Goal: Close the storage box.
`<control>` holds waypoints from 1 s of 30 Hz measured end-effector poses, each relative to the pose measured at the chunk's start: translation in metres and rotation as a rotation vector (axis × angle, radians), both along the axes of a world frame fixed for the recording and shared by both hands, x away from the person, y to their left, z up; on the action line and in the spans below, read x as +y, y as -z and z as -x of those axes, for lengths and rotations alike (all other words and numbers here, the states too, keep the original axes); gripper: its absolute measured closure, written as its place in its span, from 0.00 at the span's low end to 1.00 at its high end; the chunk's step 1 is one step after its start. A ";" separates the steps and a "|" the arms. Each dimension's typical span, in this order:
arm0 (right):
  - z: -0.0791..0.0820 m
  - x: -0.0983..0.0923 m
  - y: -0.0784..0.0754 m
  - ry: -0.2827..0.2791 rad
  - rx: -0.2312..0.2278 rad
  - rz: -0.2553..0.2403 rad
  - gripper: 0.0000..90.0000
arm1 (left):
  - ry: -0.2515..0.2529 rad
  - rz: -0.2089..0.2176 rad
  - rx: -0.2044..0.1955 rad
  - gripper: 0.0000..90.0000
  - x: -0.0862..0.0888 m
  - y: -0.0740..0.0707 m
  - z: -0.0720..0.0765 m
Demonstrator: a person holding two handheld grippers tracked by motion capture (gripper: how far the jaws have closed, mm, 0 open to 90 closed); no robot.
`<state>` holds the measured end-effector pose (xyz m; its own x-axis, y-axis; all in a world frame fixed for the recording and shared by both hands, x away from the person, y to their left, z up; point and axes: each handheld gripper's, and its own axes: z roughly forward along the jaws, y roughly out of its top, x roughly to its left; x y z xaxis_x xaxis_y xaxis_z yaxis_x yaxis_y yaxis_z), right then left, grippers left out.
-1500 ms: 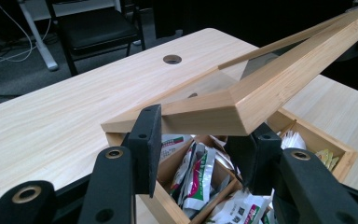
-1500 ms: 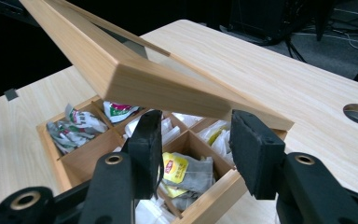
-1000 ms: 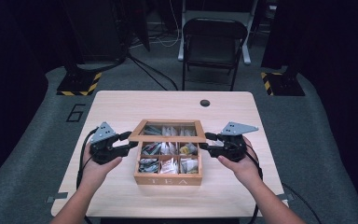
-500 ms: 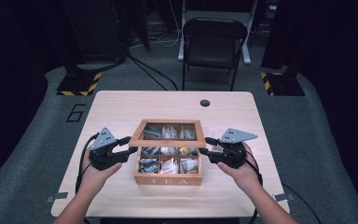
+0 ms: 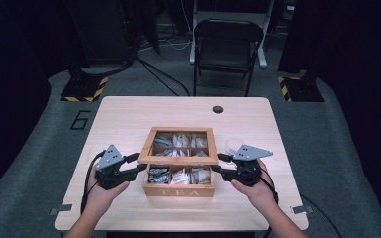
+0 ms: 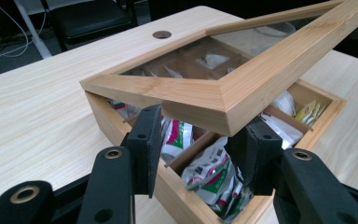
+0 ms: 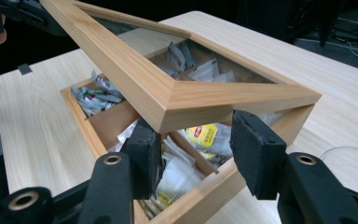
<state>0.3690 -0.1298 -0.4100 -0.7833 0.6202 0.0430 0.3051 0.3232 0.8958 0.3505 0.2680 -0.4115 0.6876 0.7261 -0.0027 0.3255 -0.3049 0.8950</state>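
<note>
Your tea box (image 5: 179, 171) sits near the middle of the counter (image 5: 129, 119), closer to its near edge: pale wood, "TEA" on the front wall, compartments packed with tea bags (image 6: 213, 170). Its glass-paned lid (image 6: 223, 88) hangs partly raised, tilted above the base. Your left claw (image 5: 138, 162) grips the lid's left front corner; your right claw (image 5: 218, 163) clamps the lid's right front corner.
</note>
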 end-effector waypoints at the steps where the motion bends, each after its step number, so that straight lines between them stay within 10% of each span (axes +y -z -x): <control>1: 0.001 0.000 0.002 0.000 0.001 0.000 0.59 | 0.004 0.000 0.004 0.61 0.000 0.002 0.001; 30: 0.022 0.005 0.044 0.001 0.037 0.041 0.58 | 0.009 -0.023 0.050 0.62 -0.003 0.047 0.018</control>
